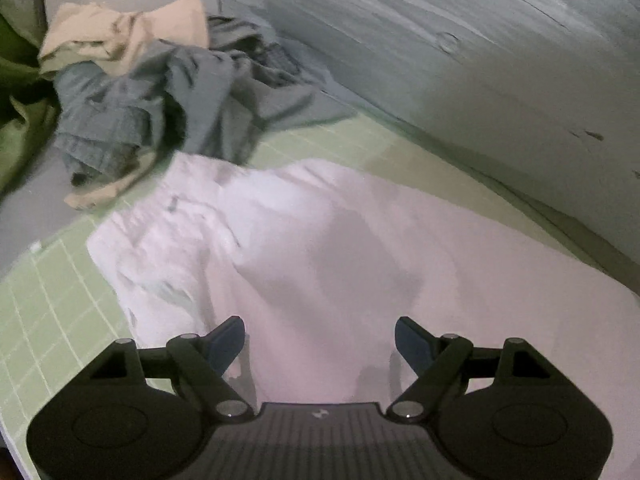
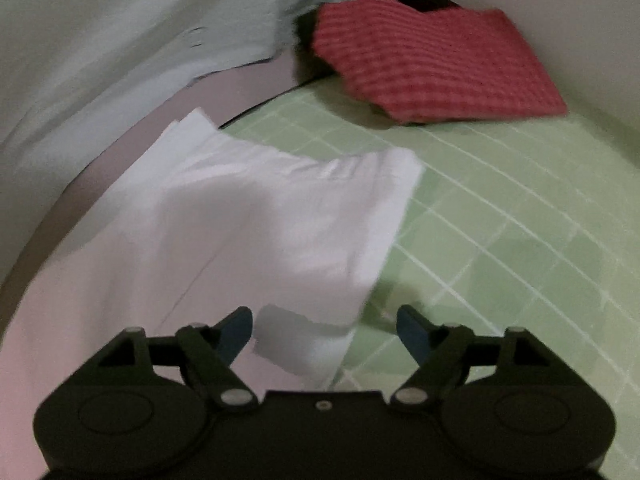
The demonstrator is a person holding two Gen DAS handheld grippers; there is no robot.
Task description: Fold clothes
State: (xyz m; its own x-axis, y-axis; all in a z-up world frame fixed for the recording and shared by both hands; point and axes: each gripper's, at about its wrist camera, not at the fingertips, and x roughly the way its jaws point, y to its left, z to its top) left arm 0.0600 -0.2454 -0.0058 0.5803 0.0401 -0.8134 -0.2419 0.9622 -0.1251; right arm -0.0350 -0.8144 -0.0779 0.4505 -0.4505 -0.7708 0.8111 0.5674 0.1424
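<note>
Hovering both claws, left [image 1: 320,344] and right [image 2: 324,330], wide open and empty over the white garment [image 1: 340,248], I think it's spread flat on the desk [image 2: 500,216] for folding.

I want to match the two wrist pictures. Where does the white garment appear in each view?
Left wrist: the white garment fills the centre and lower right, ahead of the open left tongs.
Right wrist: it covers the centre and lower left; its edge runs between the open right tongs.
Shared landmark: the green gridded mat under it.
</note>
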